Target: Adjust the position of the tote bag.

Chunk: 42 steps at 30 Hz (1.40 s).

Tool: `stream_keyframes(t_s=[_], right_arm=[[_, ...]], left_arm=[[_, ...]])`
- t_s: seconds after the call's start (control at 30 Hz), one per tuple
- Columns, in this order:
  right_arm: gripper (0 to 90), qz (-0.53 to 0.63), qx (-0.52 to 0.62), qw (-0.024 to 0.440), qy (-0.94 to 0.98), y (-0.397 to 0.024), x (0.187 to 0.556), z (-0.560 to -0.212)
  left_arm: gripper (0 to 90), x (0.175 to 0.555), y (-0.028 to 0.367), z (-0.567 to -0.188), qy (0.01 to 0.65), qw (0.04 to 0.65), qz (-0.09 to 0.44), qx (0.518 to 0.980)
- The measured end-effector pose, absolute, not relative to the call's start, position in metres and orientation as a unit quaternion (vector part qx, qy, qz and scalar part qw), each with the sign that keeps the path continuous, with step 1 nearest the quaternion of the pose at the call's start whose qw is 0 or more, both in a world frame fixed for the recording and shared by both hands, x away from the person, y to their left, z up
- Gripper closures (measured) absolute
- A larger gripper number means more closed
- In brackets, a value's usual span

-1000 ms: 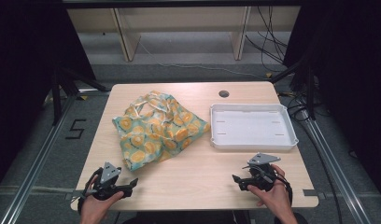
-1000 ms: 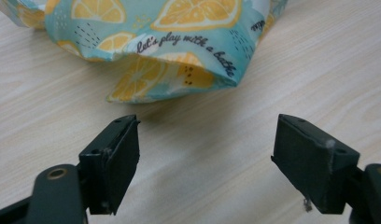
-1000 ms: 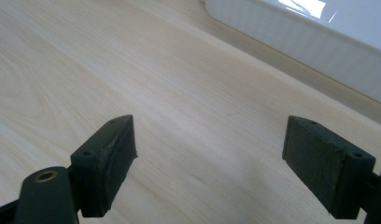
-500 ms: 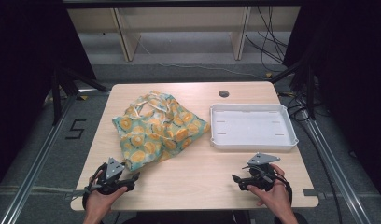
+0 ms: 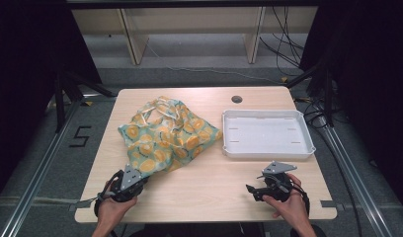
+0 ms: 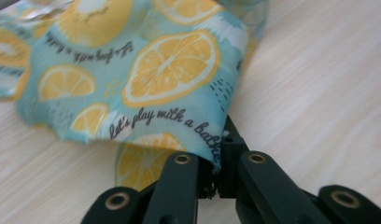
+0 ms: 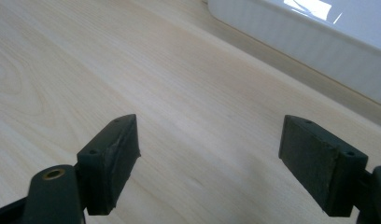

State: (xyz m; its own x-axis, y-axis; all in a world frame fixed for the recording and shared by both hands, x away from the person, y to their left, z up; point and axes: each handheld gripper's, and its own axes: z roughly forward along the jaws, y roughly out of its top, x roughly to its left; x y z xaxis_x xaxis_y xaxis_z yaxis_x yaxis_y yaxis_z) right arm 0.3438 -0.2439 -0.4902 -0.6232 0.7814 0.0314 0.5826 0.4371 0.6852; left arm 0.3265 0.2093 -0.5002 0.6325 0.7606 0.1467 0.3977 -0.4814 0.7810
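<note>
A crumpled teal cloth bag [image 5: 167, 133] printed with lemon slices lies on the left half of the wooden table [image 5: 209, 197]. My left gripper [image 5: 140, 178] sits at the bag's near corner. Its jaws have just been closing and now pinch the fabric edge. In the left gripper view the bag [image 6: 146, 70] drapes over the closed left gripper [image 6: 216, 158]. My right gripper [image 5: 251, 190] rests near the front right of the table, pointing left. In the right gripper view this right gripper [image 7: 207, 158] stands open over bare wood.
A white rectangular tray [image 5: 268, 154] lies on the right half of the table, just beyond my right gripper, and its wall [image 7: 310, 42] shows close by in the right gripper view. A dark round hole [image 5: 236, 99] marks the far edge. Bare wood separates the two grippers.
My left gripper has slid toward the bag's near corner and closed its jaws on the fabric. The right hand has stayed in place.
</note>
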Motion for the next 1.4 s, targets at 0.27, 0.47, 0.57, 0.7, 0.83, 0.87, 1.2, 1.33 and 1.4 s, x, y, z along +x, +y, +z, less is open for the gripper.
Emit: stream_keyframes(t_s=[0.27,0.47,0.57,0.7,0.83,0.87,1.2,1.33,1.4], right_arm=[[21.9,0.34,0.42,0.141,0.83,-0.238,0.343,-0.49],[22.0,0.331,0.404,0.144,0.841,-0.234,0.343,-0.49],[22.2,0.33,0.403,0.14,0.842,-0.23,0.341,-0.489],[22.5,0.332,0.395,0.138,0.845,-0.226,0.34,-0.489],[22.5,0.327,0.392,0.138,0.848,-0.224,0.34,-0.49],[22.5,0.328,0.398,0.131,0.846,-0.223,0.339,-0.489],[20.0,0.346,0.363,0.121,0.857,-0.199,0.334,-0.49],[18.7,0.373,0.33,0.107,0.861,-0.17,0.329,-0.492],[18.8,0.374,0.311,0.089,0.869,-0.156,0.324,-0.49]], left_arm=[[88.8,0.313,0.178,-0.5,0.323,0.39,0.211,0.836],[88.5,0.309,0.152,-0.501,0.309,0.406,0.19,0.839],[88.2,0.309,0.136,-0.501,0.305,0.407,0.187,0.84],[88.2,0.311,0.114,-0.502,0.293,0.412,0.183,0.843],[88.2,0.312,0.091,-0.504,0.277,0.416,0.177,0.848],[88.2,0.312,0.088,-0.505,0.275,0.417,0.174,0.849],[42.1,0.288,0.105,-0.476,0.297,0.46,0.124,0.827],[36.1,0.267,0.133,-0.465,0.31,0.461,0.135,0.82],[35.8,0.262,0.145,-0.463,0.319,0.456,0.14,0.819]])
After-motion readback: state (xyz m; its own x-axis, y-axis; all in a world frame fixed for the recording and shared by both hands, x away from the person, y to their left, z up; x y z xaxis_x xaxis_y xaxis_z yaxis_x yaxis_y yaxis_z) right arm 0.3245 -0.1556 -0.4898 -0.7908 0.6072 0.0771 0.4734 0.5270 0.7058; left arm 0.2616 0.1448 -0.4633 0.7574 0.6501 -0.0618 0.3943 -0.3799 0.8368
